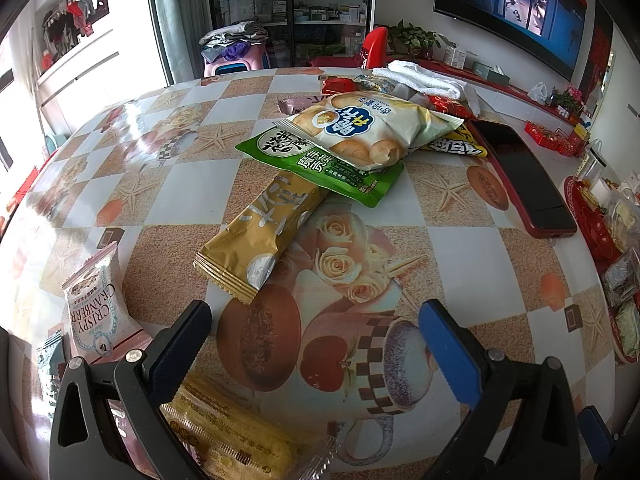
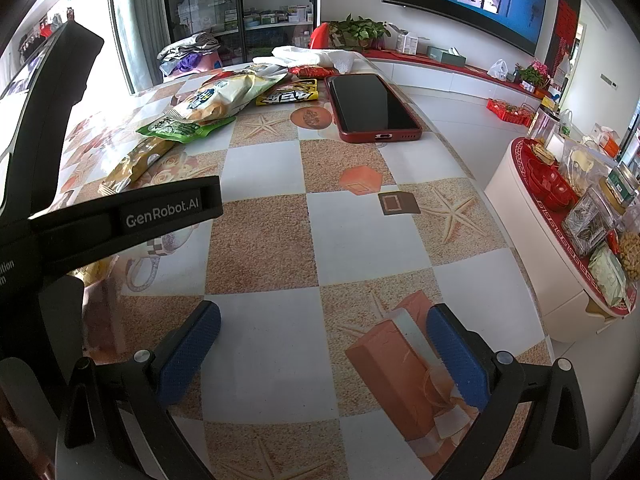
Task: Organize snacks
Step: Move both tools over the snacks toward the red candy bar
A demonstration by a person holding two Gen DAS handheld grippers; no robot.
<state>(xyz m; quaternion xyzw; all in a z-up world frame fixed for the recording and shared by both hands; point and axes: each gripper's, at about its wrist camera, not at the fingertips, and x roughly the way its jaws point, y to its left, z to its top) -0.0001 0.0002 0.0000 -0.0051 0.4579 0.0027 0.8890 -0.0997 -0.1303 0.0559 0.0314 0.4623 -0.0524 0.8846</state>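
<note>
Far left on the glossy checkered vinyl tabletop (image 1: 192,184) sits a small pink-and-white crinkly "Crispy Cranberry" packet (image 1: 98,304), lying flat near the edge. Just right of it, the left claw (image 1: 316,340) hangs spread wide with nothing between its blue ribbed pads (image 1: 452,352). A clear-wrapped yellow cake bar (image 1: 236,436) lies right under its left finger, so that looks like the nearest grab.

Further along is the main pile: a long gold foil wafer pack (image 1: 260,236) with crimped ends, its far end tucked under a flat green plastic pouch (image 1: 320,164), which is itself half covered by a puffy white-and-yellow bag of round biscuits (image 1: 372,128). A yellow wrapper (image 1: 456,144) pokes out behind that. Right of the heap, a dark phone in a red case (image 1: 524,180) lies screen up, and a folded white towel (image 1: 424,78) sits at the back.

The right claw (image 2: 324,344) is also released, hovering over bare tabletop well apart from any snack.

My take: nothing's really sorted yet. I'd take the gold pack by its free crimped end and slide it out low, since lifting it would probably tip the slippery pouches above. The puffy bag is air-filled, so pinch the seam rather than the belly or it'll squirt out.
</note>
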